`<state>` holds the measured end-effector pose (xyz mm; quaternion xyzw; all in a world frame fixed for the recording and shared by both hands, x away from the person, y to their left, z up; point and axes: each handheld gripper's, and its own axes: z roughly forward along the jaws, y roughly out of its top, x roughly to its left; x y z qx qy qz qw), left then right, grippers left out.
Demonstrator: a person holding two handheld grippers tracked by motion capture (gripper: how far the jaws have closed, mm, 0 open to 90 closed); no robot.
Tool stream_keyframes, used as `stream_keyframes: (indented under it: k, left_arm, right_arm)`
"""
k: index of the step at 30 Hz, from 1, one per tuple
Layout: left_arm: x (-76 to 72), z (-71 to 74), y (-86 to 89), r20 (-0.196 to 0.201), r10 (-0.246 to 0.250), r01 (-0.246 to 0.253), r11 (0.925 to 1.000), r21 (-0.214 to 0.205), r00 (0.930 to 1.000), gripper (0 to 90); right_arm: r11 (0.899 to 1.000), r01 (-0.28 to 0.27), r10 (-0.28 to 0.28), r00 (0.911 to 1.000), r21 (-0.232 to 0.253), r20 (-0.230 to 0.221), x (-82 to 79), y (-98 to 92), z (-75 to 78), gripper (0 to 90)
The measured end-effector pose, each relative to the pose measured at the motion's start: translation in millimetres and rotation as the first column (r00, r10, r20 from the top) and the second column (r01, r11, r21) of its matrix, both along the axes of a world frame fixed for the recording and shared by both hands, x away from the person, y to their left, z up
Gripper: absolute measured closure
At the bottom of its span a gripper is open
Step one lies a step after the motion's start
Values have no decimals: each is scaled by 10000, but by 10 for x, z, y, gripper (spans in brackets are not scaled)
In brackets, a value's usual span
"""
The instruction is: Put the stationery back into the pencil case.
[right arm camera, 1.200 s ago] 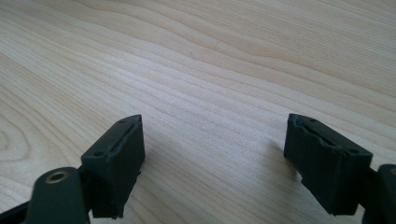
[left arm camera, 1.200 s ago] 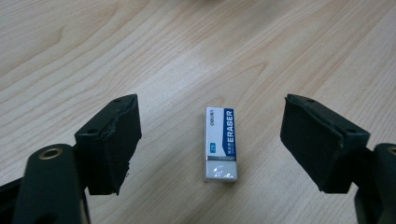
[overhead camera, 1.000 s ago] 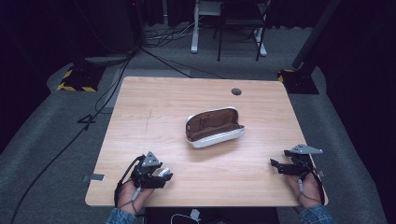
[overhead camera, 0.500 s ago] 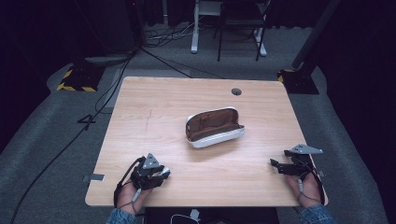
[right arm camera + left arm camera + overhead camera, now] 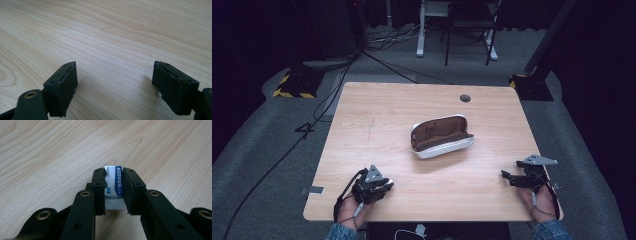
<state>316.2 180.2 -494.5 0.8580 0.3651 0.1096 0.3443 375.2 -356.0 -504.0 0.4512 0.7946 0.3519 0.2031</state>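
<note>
An eraser [image 5: 113, 185] is being pinched tight by the left tool [image 5: 384, 186] near the tabletop's [image 5: 422, 105] front-left corner. The right tool [image 5: 508, 176] is being held wide open, gripping nothing, by the front-right corner. An open glasses case [image 5: 441, 136] is sitting mid-tabletop.

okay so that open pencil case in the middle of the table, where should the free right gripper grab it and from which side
Probably the near front wall of the pencil case: a thin white rim with the open brown cavity behind it, so one jaw can go inside, one outside. Bring the right gripper in from above on the case's right end, nearest that gripper. Its jaws stand wide apart; the left gripper already holds an eraser.
</note>
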Motion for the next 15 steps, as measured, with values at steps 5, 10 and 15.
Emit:
stream_keyframes:
  k: [5,10,15]
  left_arm:
    - [11,61,-27,-116,-106,103,9996,-251,9999,723]
    - [10,177,-69,-67,-167,164,9986,-509,9998,724]
    - [34,305,-116,27,-120,122,9969,-773,9999,723]
  right_arm:
    - [10000,4,-4,10000,3,-7,0,0,0,210]
    - [10000,-8,8,10000,0,-11,1,-1,0,210]
    - [10000,-9,9,10000,-3,-9,1,-1,0,210]
